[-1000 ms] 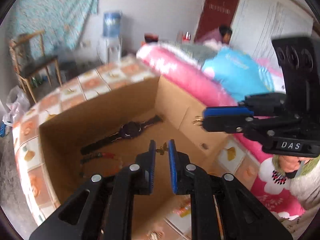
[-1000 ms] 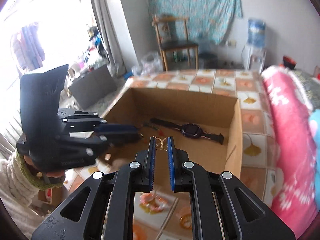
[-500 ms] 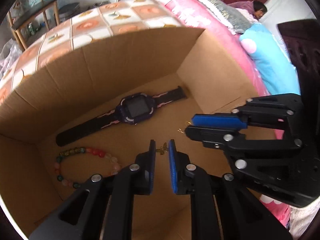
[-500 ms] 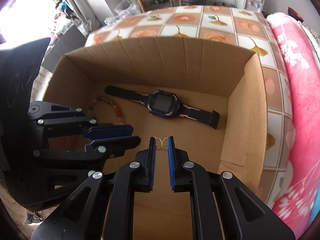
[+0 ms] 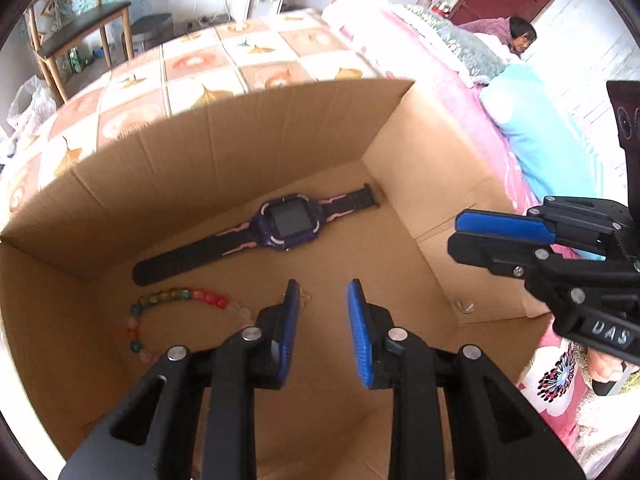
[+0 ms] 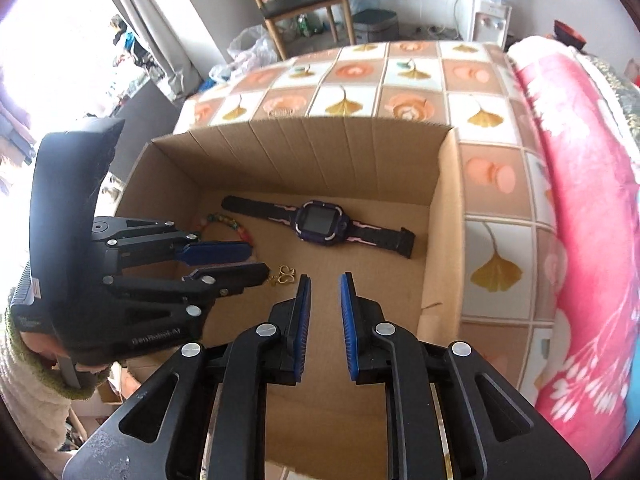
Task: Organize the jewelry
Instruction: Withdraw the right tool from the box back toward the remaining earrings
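Both grippers reach down into an open cardboard box (image 5: 240, 152). On its floor lie a dark purple smartwatch (image 5: 288, 224) and a coloured bead bracelet (image 5: 176, 300). My left gripper (image 5: 322, 292) has its jaws opening; a small gold earring (image 5: 305, 294) sits right at the tip of its left pad, not pinched. In the right wrist view that gold earring (image 6: 285, 274) shows beside the left gripper (image 6: 256, 260), just above or on the floor. My right gripper (image 6: 325, 284) is also opening, and its jaws hold nothing. The watch (image 6: 320, 224) lies beyond it.
The box (image 6: 320, 160) stands on a table with a tiled leaf-pattern cloth (image 6: 500, 264). A pink blanket (image 6: 580, 200) borders the right side. A chair (image 6: 304, 0) stands behind the table. A person (image 5: 516, 36) lies on the bed far back.
Both grippers sank deeper into the box, and both pairs of jaws spread apart. The gold pieces they pinched are no longer clamped; one shows by the left gripper's tip.
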Demonstrator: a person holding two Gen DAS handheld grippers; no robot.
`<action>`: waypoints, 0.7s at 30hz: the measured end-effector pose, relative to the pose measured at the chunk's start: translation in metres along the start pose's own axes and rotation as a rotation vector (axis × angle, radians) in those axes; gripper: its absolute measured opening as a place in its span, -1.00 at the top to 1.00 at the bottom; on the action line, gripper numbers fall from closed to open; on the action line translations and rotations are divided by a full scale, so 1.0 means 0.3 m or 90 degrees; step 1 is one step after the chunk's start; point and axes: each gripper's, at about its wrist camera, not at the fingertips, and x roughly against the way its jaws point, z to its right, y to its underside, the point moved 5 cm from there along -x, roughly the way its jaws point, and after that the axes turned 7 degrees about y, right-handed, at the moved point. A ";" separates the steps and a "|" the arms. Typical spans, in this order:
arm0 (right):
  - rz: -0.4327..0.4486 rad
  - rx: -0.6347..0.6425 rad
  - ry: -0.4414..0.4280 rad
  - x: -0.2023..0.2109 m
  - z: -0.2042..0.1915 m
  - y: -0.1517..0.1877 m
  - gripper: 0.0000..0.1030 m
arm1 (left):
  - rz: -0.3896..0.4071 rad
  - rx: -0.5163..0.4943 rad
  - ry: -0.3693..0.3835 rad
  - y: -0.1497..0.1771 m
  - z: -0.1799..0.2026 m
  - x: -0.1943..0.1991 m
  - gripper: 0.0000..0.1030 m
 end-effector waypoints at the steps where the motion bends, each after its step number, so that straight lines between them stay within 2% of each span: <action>1: 0.009 -0.005 -0.004 0.021 0.004 0.007 0.68 | 0.007 -0.004 0.001 0.004 0.008 0.012 0.51; 6: 0.045 -0.027 -0.029 0.110 0.014 0.051 0.59 | 0.056 -0.027 0.008 0.022 0.048 0.117 0.39; 10: 0.088 -0.033 -0.058 0.185 -0.021 0.099 0.51 | 0.115 -0.049 0.038 0.082 0.094 0.254 0.26; 12: 0.111 -0.028 -0.066 0.230 -0.039 0.140 0.39 | 0.149 -0.059 0.055 0.125 0.114 0.326 0.04; 13: 0.129 -0.022 -0.064 0.257 -0.056 0.160 0.28 | 0.167 -0.066 0.059 0.158 0.122 0.367 -0.01; 15: 0.161 -0.004 -0.066 0.299 -0.097 0.210 0.08 | 0.192 -0.073 0.058 0.218 0.133 0.419 -0.28; 17: 0.182 0.000 -0.089 0.325 -0.131 0.254 -0.18 | 0.207 -0.078 0.049 0.281 0.144 0.459 -0.41; 21: 0.194 -0.008 -0.119 0.348 -0.172 0.362 -0.25 | 0.230 -0.103 0.033 0.448 0.183 0.522 -0.62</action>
